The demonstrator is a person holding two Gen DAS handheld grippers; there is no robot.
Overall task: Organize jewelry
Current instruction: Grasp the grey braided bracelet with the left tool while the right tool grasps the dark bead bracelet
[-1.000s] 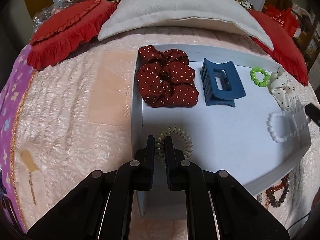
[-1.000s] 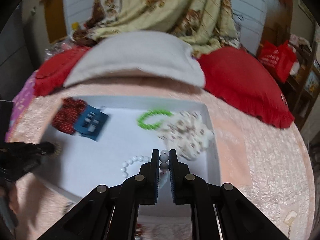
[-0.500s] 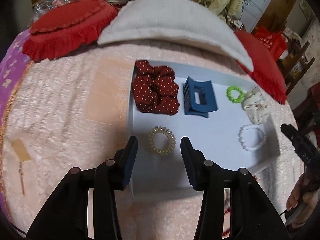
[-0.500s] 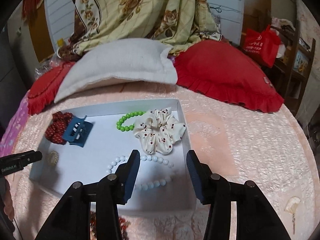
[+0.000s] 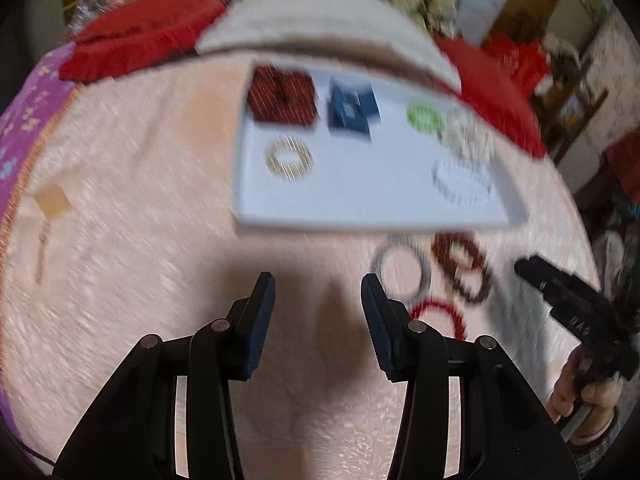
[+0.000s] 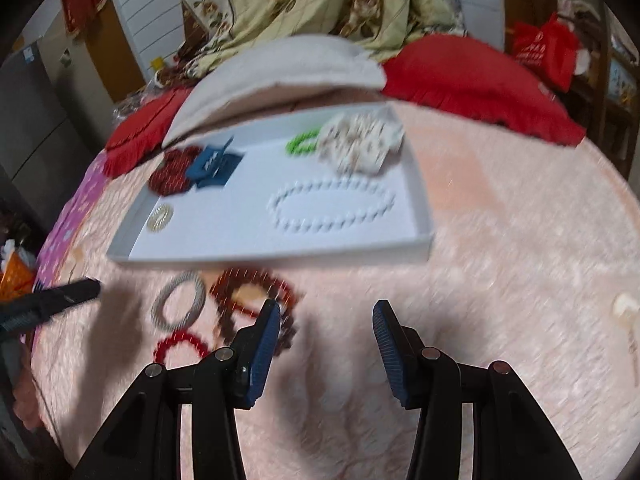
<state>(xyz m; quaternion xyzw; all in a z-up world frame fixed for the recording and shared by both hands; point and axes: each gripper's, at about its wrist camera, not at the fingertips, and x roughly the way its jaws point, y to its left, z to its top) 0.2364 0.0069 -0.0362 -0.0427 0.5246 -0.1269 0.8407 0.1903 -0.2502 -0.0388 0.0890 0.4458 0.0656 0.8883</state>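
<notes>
Left gripper (image 5: 318,292): jaws apart and empty, over bare pink bedspread (image 5: 132,216).
Right gripper (image 6: 326,322): jaws apart, nothing between them; its left pad overlaps the dark red bead bracelet (image 6: 248,292) in view.
Loose pieces: grey bangle (image 6: 180,306), small red bracelet (image 6: 180,346) and the dark red beads lie on the bedspread just left of the right gripper, outside the tray.
White tray (image 6: 420,200): beyond both grippers, holding a pearl necklace (image 6: 332,212), cream scrunchie (image 6: 360,144), green bead bracelet (image 6: 302,144), blue claw clip (image 6: 214,166), red dotted scrunchie (image 6: 172,174) and spiral hair tie (image 6: 160,218).
</notes>
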